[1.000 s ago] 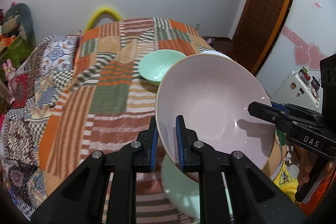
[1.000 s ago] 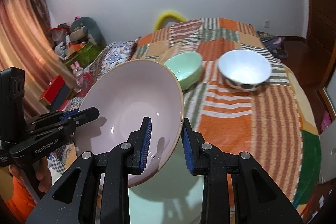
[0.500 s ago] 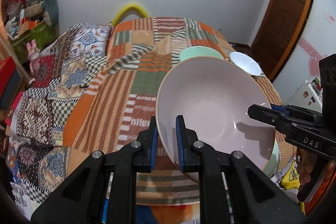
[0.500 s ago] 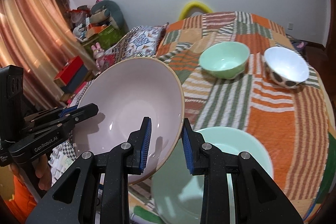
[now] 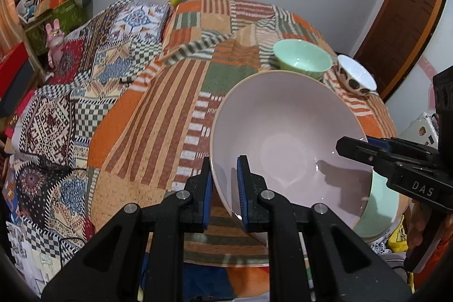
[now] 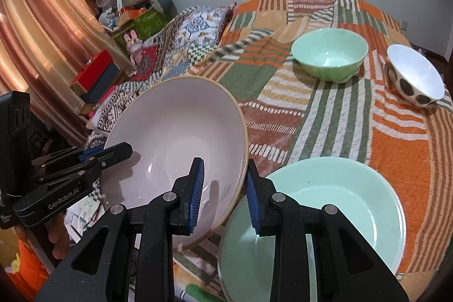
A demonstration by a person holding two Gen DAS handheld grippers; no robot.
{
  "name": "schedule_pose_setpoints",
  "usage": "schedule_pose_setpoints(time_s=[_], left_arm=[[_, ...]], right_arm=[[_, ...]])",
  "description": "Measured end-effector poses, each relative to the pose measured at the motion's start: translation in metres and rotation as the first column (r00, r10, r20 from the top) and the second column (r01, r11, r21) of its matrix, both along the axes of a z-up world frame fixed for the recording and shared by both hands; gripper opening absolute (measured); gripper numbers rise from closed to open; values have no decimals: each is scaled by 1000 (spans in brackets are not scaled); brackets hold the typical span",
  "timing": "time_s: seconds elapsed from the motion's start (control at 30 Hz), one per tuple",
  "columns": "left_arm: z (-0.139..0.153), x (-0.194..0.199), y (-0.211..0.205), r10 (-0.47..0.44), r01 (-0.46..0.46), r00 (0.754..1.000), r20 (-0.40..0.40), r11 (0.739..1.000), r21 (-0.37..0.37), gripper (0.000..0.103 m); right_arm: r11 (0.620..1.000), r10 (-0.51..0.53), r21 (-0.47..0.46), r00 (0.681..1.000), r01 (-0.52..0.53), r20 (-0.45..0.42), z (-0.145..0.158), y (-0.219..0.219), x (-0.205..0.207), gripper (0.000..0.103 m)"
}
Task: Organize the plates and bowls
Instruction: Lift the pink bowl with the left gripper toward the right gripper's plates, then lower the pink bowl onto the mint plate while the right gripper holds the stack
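Note:
A large pale pink bowl (image 5: 286, 137) is held tilted in the air by both grippers. My left gripper (image 5: 225, 188) is shut on its left rim. My right gripper (image 6: 223, 186) is shut on its right rim; it also shows in the left wrist view (image 5: 365, 149). The bowl (image 6: 175, 143) hangs over the table's near left edge. A wide mint green plate (image 6: 325, 217) lies on the table below and to the right of it. A mint green bowl (image 6: 329, 58) and a white bowl with dark spots (image 6: 416, 75) stand further back.
The round table has an orange, green and brown patchwork cloth (image 5: 158, 109). A patterned quilt (image 5: 70, 92) lies to its left. Boxes and toys (image 6: 127, 19) and a curtain (image 6: 42, 27) are at the far left, a wooden door (image 5: 402, 27) at the right.
Both grippers have carried the pink bowl to the left and back, off the green plate. The plate now lies uncovered in the right wrist view.

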State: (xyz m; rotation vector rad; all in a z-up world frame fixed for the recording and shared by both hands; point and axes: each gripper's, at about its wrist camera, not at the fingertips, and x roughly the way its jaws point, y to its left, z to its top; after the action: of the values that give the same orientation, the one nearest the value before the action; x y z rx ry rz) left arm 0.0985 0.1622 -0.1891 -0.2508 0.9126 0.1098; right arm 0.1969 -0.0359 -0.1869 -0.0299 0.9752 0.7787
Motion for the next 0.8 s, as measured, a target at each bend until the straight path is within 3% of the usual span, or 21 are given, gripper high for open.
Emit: schedule_pose_setpoints(time_s=[0.6,0.8], left_arm=[[-50,0,30,62,-69,993,-102,995,-67,15],[-59,1,31,64,-70,992,-109,996,-53,15]], right_arm=[[995,50,-86,995,-57,-82,-35,36,4,26],[993,49,-102,995,-58,-84,-40,40,7,26]])
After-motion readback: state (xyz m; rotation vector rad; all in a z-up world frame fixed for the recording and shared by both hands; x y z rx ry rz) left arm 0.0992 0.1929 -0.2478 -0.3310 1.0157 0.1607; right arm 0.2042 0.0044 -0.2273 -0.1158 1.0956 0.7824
